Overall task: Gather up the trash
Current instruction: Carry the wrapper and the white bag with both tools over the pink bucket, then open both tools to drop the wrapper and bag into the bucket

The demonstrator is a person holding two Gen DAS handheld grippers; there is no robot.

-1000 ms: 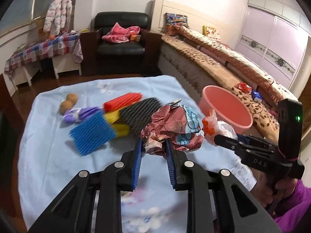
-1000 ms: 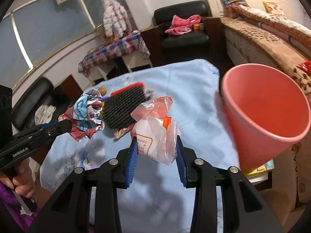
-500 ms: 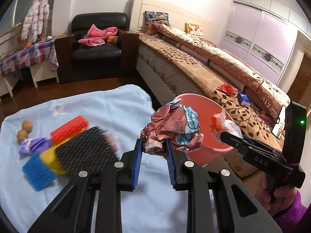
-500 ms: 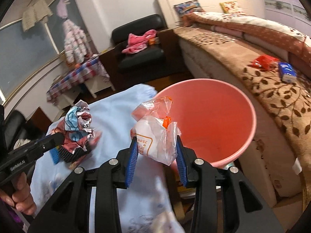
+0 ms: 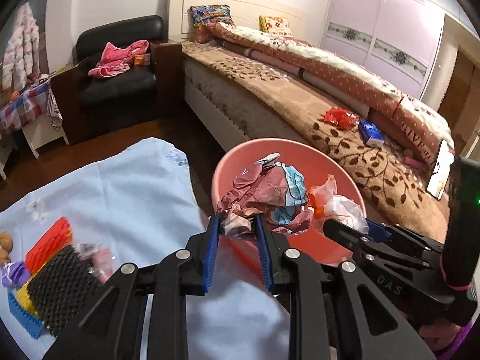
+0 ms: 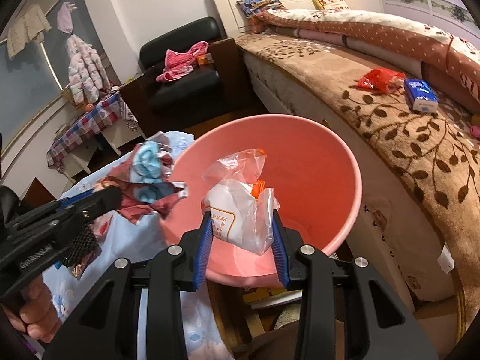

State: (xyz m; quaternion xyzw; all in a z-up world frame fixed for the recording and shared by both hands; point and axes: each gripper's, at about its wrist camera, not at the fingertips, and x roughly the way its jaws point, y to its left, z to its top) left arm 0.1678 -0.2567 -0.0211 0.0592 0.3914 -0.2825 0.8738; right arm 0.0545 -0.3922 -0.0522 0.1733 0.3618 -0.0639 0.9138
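My left gripper (image 5: 237, 225) is shut on a crumpled maroon and blue paper wad (image 5: 267, 195) and holds it over the near rim of the pink basin (image 5: 240, 156). My right gripper (image 6: 241, 225) is shut on a clear plastic bag with orange print (image 6: 240, 207) and holds it above the basin's inside (image 6: 315, 174). The right gripper (image 5: 339, 225) with its bag (image 5: 342, 207) shows at the right of the left wrist view. The left gripper (image 6: 111, 195) with the wad (image 6: 147, 180) shows at the left of the right wrist view.
The blue-clothed table (image 5: 126, 192) holds red (image 5: 48, 249), black (image 5: 60, 291), yellow and blue foam nets at its left. A bed (image 5: 300, 96) with a brown leaf blanket lies right of the basin, with a red wrapper (image 5: 340, 117) and blue pack (image 5: 372, 132). A black armchair (image 5: 120, 72) stands behind.
Both grippers have swung right from over the table to over the pink basin, each still holding its trash. The basin now fills the middle of both views.
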